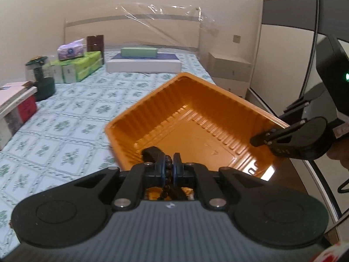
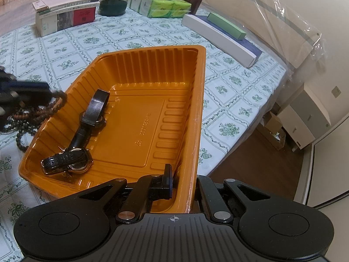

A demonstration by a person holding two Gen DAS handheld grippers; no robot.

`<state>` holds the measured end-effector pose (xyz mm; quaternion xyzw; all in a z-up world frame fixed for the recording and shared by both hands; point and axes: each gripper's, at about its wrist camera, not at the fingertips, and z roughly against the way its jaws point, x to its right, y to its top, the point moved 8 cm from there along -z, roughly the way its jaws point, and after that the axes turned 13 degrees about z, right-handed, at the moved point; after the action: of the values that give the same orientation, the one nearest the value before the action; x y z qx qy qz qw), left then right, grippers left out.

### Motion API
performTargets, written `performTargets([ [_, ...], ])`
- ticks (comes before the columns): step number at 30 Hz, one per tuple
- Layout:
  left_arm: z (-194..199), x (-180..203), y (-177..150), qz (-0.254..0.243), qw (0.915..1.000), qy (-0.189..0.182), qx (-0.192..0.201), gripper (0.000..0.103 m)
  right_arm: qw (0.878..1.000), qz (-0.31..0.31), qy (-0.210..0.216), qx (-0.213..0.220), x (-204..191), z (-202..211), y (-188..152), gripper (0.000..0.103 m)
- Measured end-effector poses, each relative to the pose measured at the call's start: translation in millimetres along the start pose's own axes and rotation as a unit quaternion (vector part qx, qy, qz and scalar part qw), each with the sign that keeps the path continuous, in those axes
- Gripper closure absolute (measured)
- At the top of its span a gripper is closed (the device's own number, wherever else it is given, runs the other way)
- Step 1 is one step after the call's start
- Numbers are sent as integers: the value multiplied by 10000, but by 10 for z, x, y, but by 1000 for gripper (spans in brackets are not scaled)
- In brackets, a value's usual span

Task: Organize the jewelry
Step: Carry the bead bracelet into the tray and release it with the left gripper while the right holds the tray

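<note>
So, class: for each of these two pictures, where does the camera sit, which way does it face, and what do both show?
Left wrist: on the left hand-held gripper, shut on a bead string, facing the orange tray and headboard; the right hand-held gripper shows.
Right wrist: on the right hand-held gripper, clamping the tray's wall, looking down into it at two watches; the left hand-held gripper shows blurred.
Shared: tray, bed, tissue packs.

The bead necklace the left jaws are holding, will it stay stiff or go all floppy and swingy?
Probably floppy: the bead necklace droops in loose loops from the left gripper, whose jaws pinch only one strand. It may swing and snag on the orange tray rim, since the strands hang right beside it. The round beads could slip, so a firm pinch seems wise.
</note>
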<state>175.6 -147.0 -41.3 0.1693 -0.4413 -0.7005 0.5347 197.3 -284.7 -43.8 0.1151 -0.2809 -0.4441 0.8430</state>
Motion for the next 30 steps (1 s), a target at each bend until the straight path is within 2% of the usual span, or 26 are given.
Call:
performTargets([
  [13,-136,244,-135,-113,9995,-225,-183,96,10000,-23,5,5,5,-4,2,99],
  [16,-112,199,-157,74,9993,-278,-241,74,10000,-34,7,6,3,-6,-7,99],
  [19,-26,119,-189,183,9993,-248,-205,73,10000,-39,7,9,5,-7,-13,99],
  [23,126,-79,-260,341,9993,-10,-162,73,10000,-48,11,9,0,-12,-10,99],
  [30,483,-614,-408,757,9947,698,-34,73,10000,-65,15,9,5,-8,-27,99],
])
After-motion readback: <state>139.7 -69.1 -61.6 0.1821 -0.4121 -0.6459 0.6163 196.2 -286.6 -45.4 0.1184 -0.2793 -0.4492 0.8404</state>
